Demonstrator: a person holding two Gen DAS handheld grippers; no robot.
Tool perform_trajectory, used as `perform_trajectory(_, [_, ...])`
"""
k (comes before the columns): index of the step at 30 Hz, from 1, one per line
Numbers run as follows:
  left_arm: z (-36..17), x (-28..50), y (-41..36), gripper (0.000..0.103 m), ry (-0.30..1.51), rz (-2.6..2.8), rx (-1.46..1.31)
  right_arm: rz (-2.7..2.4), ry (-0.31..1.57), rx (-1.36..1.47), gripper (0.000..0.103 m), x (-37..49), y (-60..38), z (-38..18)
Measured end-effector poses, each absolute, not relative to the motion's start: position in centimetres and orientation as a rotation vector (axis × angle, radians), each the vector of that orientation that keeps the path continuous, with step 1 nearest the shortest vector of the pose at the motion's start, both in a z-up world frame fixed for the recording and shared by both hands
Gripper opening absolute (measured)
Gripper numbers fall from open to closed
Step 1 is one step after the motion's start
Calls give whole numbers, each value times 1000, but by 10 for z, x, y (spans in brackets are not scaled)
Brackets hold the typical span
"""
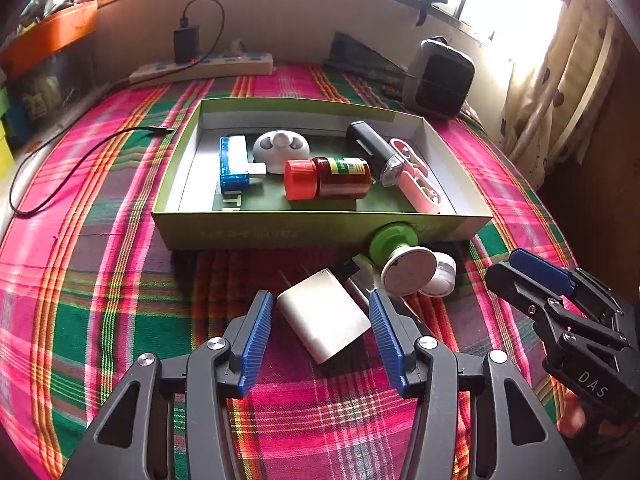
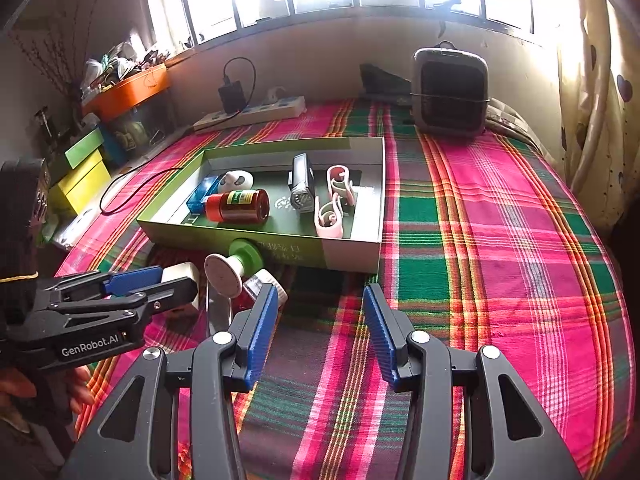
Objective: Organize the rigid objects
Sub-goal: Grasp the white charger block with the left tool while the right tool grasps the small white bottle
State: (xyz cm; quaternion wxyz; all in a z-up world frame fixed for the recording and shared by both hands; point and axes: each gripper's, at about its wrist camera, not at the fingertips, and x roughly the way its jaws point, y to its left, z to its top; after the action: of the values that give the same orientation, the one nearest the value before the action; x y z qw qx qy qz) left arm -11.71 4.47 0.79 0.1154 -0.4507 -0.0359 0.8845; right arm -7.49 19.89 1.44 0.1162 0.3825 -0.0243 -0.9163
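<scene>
Blue ribbed pads of my left claw sit closest to the lens, spread wide to either side of a white rectangular wall charger that lies flat on the pink, green and red plaid cloth, its two metal prongs aimed toward the box. The pads do not press on it; a gap shows on each side, so I judge I am lined up to close on it, not yet holding it. My right claw hangs over bare cloth, parted with nothing between its pads, probably waiting its turn. Just beyond the charger is a small heap of loose things: a green plastic spool with a white round end, a small white-capped clear bottle touching it, and a thin shiny metal piece partly under both. They crowd against the front wall of a shallow green cardboard box, which looks to be where the rigid things are gathered. Already inside lie a blue translucent and white plug-in device, a white rounded plastic piece with holes, a brown bottle with a red screw cap on its side, a black and clear torch-like stick and a pink and white clip-shaped item along the right wall. What the metal piece is I cannot tell; it is mostly covered. A dark patch behind the small bottle is too shadowed to name. Window glare washes out the far right curtain, and print on the box floor is cut off by the bottles.
</scene>
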Motion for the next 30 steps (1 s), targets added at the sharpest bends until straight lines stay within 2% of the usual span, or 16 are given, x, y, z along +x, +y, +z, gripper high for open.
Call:
perform_trajectory(19, [4,-120,16,50,-155,2626,-1334,-2591,-37,1156,46,-85,179,6])
perform_trajectory(30, [2,-122,-4,50,-195,2629,-1319,-2565,94,1187,46,-97,160,-1])
